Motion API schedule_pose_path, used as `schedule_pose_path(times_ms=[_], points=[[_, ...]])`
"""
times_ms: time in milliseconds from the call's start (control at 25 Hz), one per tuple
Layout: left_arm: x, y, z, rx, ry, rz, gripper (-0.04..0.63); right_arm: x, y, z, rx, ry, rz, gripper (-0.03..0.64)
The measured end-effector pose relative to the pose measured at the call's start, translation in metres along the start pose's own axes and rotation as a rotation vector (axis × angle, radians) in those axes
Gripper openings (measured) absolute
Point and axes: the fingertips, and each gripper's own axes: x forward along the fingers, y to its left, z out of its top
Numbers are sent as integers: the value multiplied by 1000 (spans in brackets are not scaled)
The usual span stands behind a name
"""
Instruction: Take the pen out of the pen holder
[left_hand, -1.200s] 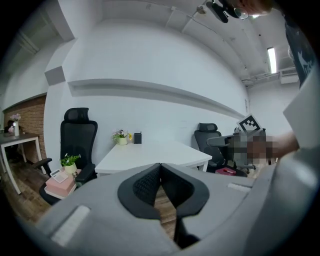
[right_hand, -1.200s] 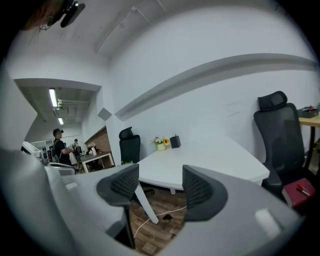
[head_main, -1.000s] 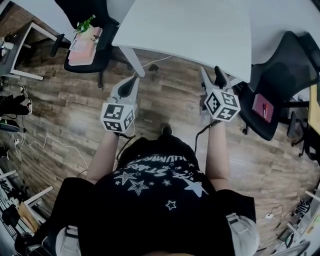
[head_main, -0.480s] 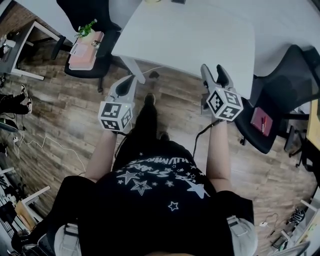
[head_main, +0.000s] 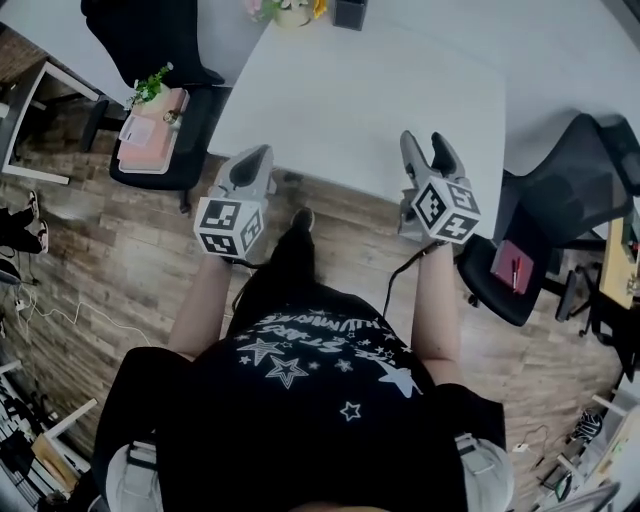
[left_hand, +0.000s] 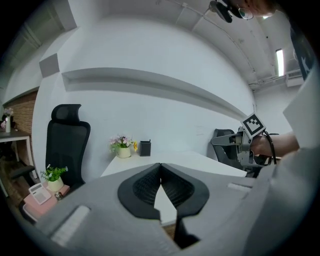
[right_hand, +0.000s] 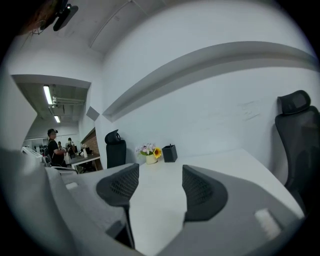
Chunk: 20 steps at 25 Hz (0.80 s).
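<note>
No step was seen done: the pen (right_hand: 171, 146), barely made out, was left in the holder (right_hand: 169, 154) at the table's (head_main: 380, 90) far edge, well apart from the left gripper (head_main: 252, 165), pressed closed and empty, and the right gripper (head_main: 430, 150), held wide, nothing between.

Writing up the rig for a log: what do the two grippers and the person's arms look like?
Both the left gripper and right gripper are light grey plastic with black ribbed pads inside the jaws. Each carries a white cube with black square markers; a black cable trails from the right one. The person wears a black short-sleeved T-shirt printed with white stars.
</note>
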Motion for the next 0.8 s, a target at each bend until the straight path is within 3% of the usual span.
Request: schedule_pose_path(times_ms=[320,800], points=[[92,55,39,9,-24,-58,11,93,-17,42,-10,-3,-42,276],[215,128,86,-10,-28,-103,11,236,-14,86,-42,55,1,276]])
